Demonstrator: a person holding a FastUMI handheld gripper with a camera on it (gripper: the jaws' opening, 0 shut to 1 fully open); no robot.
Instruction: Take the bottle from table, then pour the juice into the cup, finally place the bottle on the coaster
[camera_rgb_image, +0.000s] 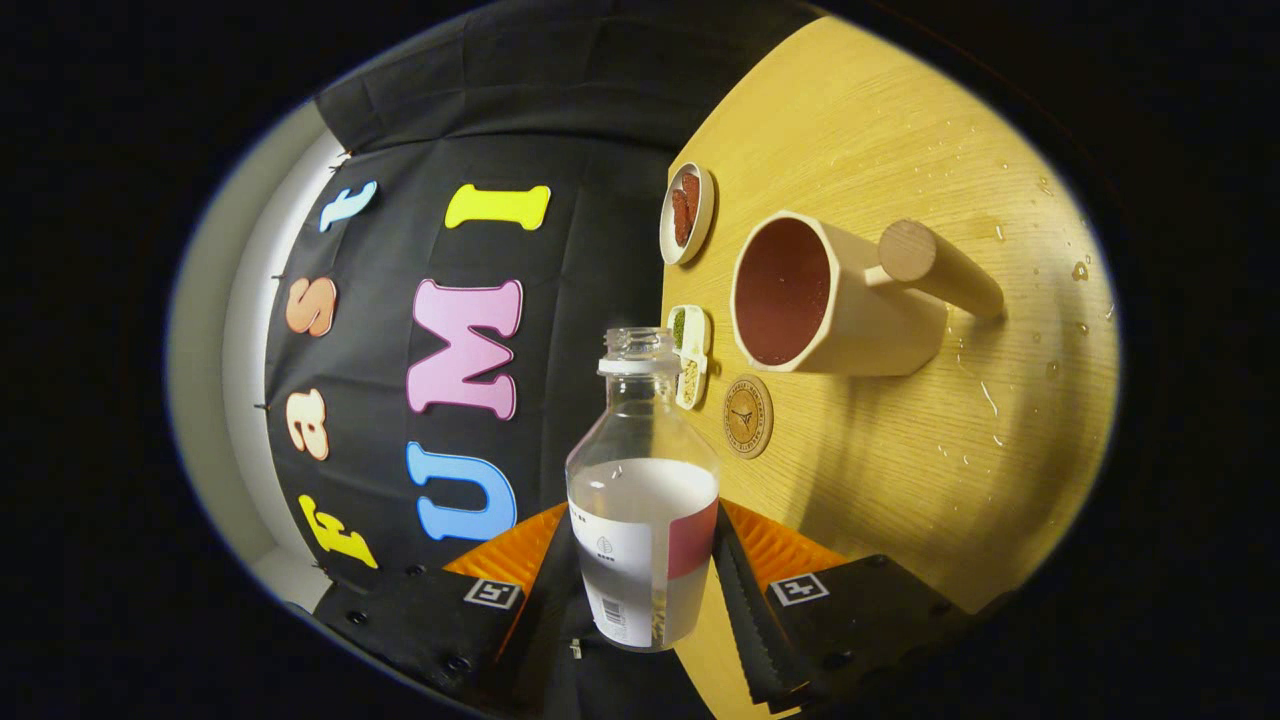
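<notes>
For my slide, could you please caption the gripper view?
Gripper shut on an uncapped bottle, tilted toward the cup beside a coaster.

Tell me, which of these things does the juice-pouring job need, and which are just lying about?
Needed for the job:
- bottle, cap off, part full, clamped between the jaws of the gripper
- cup with a wooden handle, beyond the bottle
- coaster, beside the cup

Just lying about:
- round dish with reddish contents
- small divided dish
- water droplets on the table
</notes>
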